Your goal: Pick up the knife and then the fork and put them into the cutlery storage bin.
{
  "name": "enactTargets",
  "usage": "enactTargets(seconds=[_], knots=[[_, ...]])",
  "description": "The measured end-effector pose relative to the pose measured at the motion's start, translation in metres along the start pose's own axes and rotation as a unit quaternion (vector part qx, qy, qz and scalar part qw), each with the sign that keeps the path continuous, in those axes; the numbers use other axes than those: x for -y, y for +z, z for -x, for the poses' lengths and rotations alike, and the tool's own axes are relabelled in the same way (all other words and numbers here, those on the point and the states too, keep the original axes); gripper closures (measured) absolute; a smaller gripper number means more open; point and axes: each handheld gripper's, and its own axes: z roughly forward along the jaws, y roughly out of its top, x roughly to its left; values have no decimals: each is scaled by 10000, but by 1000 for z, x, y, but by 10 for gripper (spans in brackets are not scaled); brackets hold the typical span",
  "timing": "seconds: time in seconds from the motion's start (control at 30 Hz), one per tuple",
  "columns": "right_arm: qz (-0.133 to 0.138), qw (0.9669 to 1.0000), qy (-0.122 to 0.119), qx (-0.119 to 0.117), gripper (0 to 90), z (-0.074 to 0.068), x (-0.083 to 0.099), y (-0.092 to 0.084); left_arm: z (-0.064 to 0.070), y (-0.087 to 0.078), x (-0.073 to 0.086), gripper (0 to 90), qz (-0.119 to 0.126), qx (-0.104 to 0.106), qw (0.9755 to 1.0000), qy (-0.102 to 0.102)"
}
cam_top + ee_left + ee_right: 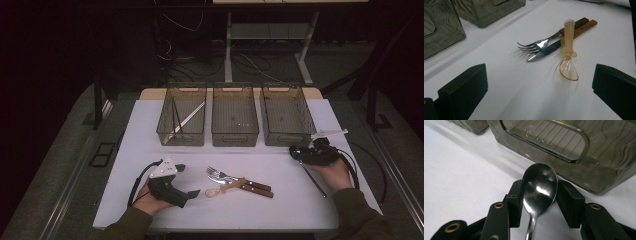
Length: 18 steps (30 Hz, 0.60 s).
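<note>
In my right gripper view a metal spoon (540,182) sits bowl-up between the jaws of my right gripper (540,191), and both pads touch the bowl's edges. From above, the right gripper (299,151) rests just in front of the right bin (287,139), and the spoon's handle (314,180) trails back over the table. My left gripper (187,180) stands open at the lower left. Its wide jaws (540,73) face a small pile: a fork (536,45), a wooden-handled knife (544,52) and a translucent plastic spoon (569,37).
Three smoky see-through bins stand in a row at the back of the white table (150,210). The left bin (182,136) holds a few long utensils; the middle bin (235,136) looks bare. Floor, cables and table legs lie beyond.
</note>
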Motion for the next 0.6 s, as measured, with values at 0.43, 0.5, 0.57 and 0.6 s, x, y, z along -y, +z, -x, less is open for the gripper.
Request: enactTargets(seconds=[0.43, 0.5, 0.57, 0.6], knots=[[-25, 9986, -476, 212, 657, -10, 0, 2, 0, 0, 0, 0, -10, 1, 10000, 9], [-54, 9983, -536, 240, 681, -11, 0, 2, 0, 0, 0, 0, -3, 8, 10000, 0], [-30, 9983, -532, 232, 704, -11, 0, 2, 1, 0, 0, 0, 1, 15, 10000, 15], [-29, 9982, -558, 234, 720, -11, 0, 1, 0, 0, 0, 0, -1, 14, 10000, 12]])
